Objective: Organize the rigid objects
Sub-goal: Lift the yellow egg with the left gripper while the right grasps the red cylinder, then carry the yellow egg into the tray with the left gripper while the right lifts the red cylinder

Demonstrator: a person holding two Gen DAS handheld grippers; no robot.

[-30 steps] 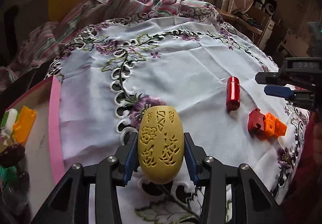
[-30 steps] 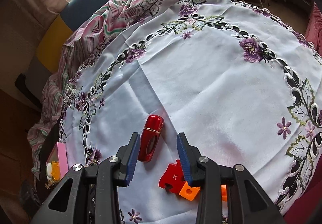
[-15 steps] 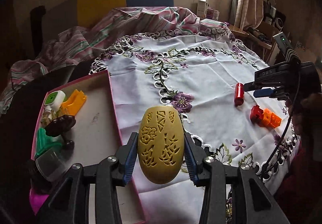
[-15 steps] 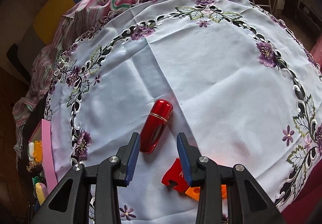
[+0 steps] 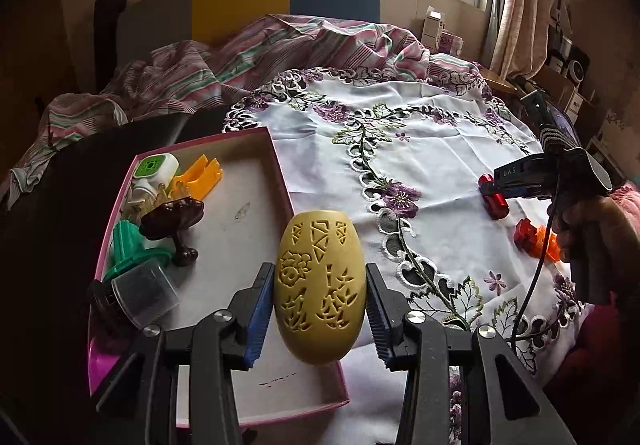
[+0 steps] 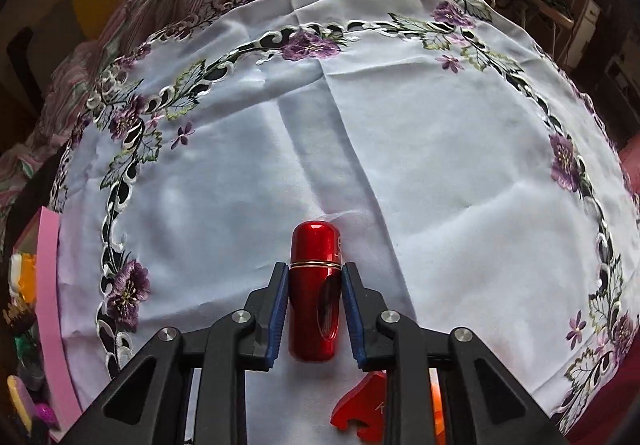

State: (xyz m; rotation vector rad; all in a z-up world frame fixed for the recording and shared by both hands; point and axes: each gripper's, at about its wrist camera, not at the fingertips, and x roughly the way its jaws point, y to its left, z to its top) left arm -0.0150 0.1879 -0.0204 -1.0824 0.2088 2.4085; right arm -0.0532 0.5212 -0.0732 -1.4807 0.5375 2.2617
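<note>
My left gripper (image 5: 319, 285) is shut on a yellow carved egg-shaped object (image 5: 319, 291) and holds it above the right edge of the pink box (image 5: 280, 173). The box holds several small items, among them an orange clip (image 5: 199, 176) and a dark brown stand (image 5: 176, 219). My right gripper (image 6: 314, 275) has both pads against a red capsule-shaped bottle (image 6: 314, 293) lying on the white embroidered tablecloth (image 6: 440, 165). The bottle also shows in the left wrist view (image 5: 494, 199), with the right gripper (image 5: 490, 187) on it.
A red and orange plastic piece (image 5: 536, 239) lies on the cloth just near of the bottle; it shows under my right gripper (image 6: 360, 411). A striped crumpled cloth (image 5: 260, 53) lies at the table's far side. The pink box edge (image 6: 50, 285) is at far left.
My left gripper has carried the yellow egg back and left, over the pink box. My right gripper has moved forward around the red bottle and its jaws have closed onto it.
</note>
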